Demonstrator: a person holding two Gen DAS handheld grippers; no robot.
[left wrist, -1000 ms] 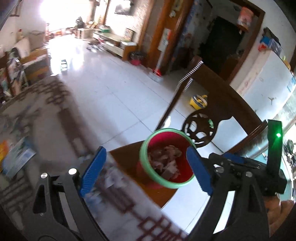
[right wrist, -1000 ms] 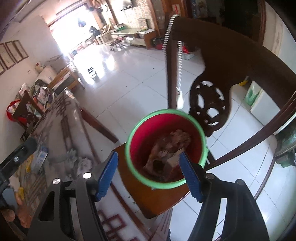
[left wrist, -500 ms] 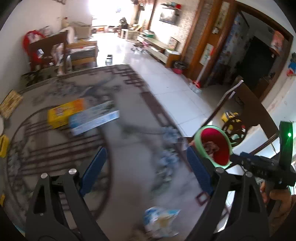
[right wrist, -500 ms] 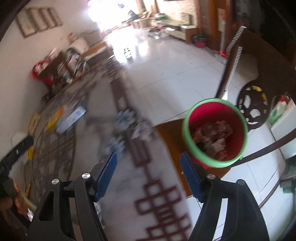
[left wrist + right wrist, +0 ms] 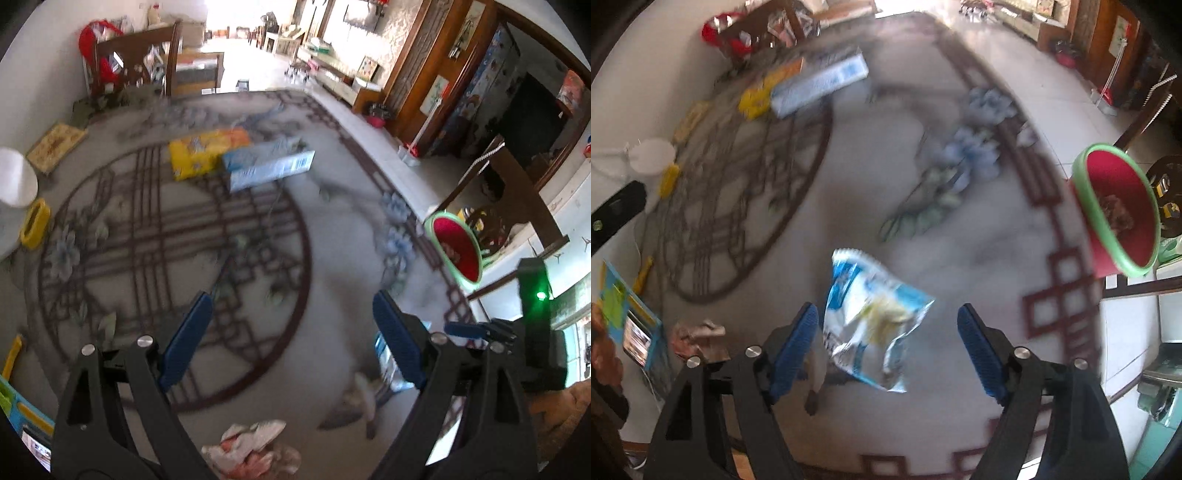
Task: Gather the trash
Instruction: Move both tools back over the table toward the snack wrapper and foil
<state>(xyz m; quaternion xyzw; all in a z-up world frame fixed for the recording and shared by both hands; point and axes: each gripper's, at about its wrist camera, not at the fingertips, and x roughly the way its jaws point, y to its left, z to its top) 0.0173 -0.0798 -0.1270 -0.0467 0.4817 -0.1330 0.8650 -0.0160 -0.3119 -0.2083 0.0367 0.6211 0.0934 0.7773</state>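
Right gripper [image 5: 886, 349], jaws spread and empty, now swung from red bin [image 5: 1119, 214] at far right to blue snack wrapper [image 5: 871, 321] lying between them; next pickup likely.

Yellow box [image 5: 207, 154] touching blue-white carton [image 5: 269, 167], patterned tablecloth [image 5: 332, 236], wooden chair [image 5: 136, 55]

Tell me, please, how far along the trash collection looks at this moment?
Partly done: the red bin already holds some scraps. Nothing is in hand; the right gripper is open over the blue-and-white wrapper, the left gripper open too. Left: that wrapper and the crumpled paper on the table.
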